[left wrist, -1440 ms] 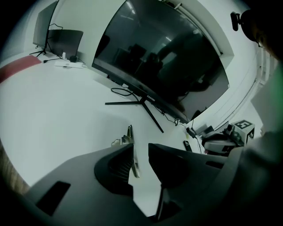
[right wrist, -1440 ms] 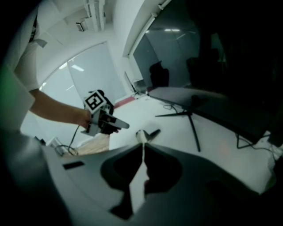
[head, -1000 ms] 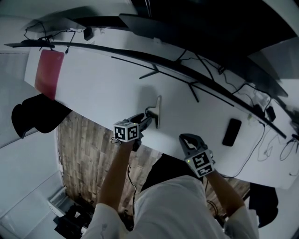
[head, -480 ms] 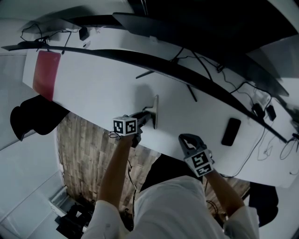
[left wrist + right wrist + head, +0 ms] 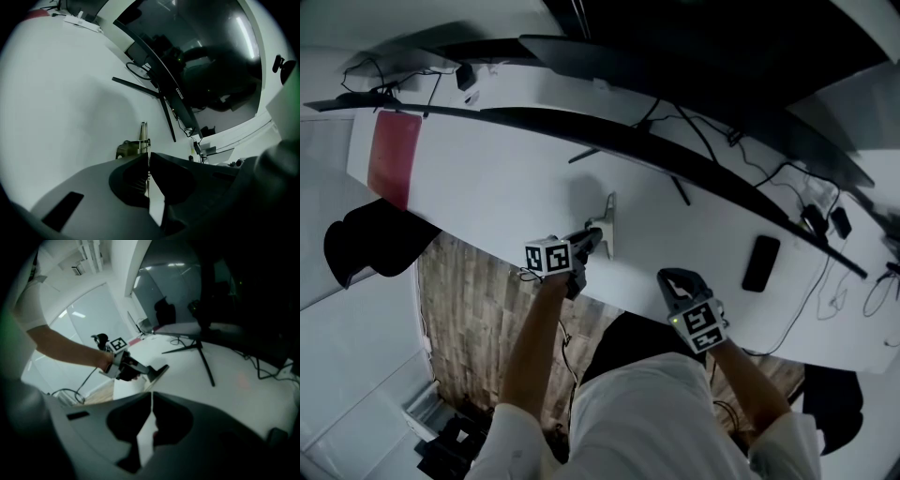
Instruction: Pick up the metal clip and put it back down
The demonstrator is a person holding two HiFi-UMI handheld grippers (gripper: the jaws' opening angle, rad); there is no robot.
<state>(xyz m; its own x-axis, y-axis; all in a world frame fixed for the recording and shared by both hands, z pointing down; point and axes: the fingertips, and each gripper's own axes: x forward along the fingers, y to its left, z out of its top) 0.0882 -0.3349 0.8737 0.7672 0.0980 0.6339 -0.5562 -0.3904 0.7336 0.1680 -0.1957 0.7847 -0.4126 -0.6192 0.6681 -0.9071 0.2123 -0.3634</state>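
Clip axis: the long, flat silver metal clip [image 5: 608, 221] runs on ahead of the left gripper [image 5: 595, 236] tips, long axis pointing away from the person across the smooth white desk [image 5: 487, 178].
Clip tilt: from the right gripper view its far end sits higher. Whether the near end touches the desk, can't tell.
Left grip: the jaws have just been closing, and now they're clamped on the clip's near end, thin metal pinched between the pads.
Right grip: right gripper [image 5: 674, 278] has its jaws pressed together with nothing in them, well to the right of the clip.
Look: thin as a blade edge-on, with a dull metallic sheen.
Count: one clip, two grippers, one glossy black phone [image 5: 761, 263] beyond the right gripper, one red sheet [image 5: 392, 157] far left of the left gripper.
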